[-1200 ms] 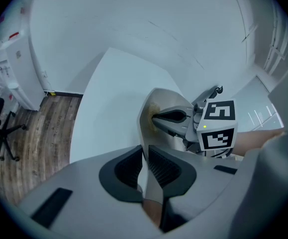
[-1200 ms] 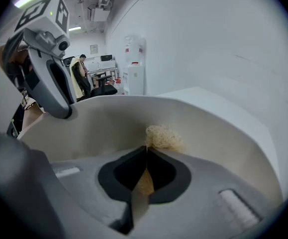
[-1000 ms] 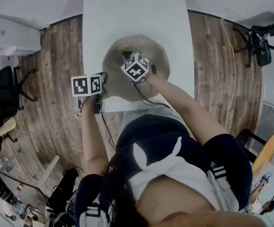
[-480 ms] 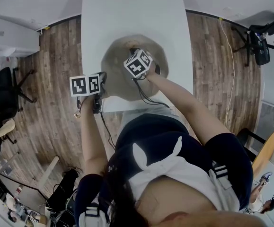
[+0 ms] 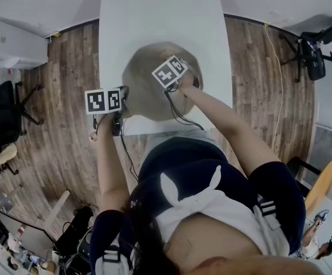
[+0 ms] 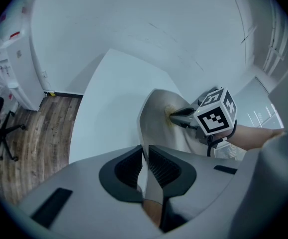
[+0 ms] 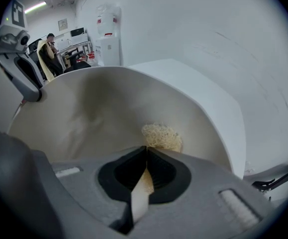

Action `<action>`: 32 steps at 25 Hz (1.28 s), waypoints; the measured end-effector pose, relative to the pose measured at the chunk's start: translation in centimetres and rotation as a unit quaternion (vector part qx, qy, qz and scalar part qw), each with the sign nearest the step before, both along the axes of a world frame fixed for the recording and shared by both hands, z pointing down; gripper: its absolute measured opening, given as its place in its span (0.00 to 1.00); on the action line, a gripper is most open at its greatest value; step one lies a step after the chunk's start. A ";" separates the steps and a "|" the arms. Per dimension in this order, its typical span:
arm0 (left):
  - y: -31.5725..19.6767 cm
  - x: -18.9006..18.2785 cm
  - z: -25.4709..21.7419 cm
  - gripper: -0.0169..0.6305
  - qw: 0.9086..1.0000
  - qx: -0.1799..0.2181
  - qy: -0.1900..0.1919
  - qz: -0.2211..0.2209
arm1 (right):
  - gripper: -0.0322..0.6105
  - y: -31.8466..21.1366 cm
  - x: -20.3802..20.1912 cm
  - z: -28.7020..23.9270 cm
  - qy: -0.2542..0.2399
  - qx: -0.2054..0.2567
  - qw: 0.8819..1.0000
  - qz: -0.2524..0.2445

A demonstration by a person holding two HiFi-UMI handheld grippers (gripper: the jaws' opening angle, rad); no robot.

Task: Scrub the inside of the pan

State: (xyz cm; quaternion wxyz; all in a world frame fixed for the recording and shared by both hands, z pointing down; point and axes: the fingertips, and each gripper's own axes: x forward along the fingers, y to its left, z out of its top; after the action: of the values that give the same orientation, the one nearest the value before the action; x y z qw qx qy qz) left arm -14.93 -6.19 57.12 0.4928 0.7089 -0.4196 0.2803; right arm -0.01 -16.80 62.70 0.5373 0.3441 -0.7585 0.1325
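I've got one pan: left gripper clamped on its rim, right gripper pinching one scouring pad inside it.

Head view looks steeply down from overhead; the 2 gripper views, close in, share the pan.

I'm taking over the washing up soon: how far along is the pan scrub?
Done: the pan sits on the table, its rim clamped in the left tool, and the right tool is shut on a pale scrubber. In hand: the scrubber is down inside the pan, apparently on its wall. Left: a darker patch shows on the inside, so scrubbing looks unfinished.
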 end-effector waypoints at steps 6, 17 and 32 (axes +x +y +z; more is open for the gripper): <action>0.0 0.2 -0.1 0.10 1.000 0.003 -0.005 0.000 | 0.05 0.7 1.5 0.0 0.010 -0.045 0.999 0.003; 0.0 -0.1 0.1 0.10 1.000 0.008 -0.003 -0.001 | 0.05 3.2 3.3 1.7 0.066 -0.154 0.986 -0.016; 0.1 0.1 0.2 0.10 1.000 0.009 -0.006 -0.002 | 0.05 9.3 6.0 2.6 0.196 -0.318 0.923 -0.090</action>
State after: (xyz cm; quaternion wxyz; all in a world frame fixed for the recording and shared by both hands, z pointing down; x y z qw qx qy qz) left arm -14.87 -6.11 57.31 0.4842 0.7108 -0.4267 0.2799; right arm 5.99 -7.45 65.28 0.7657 0.1046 -0.5842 0.2478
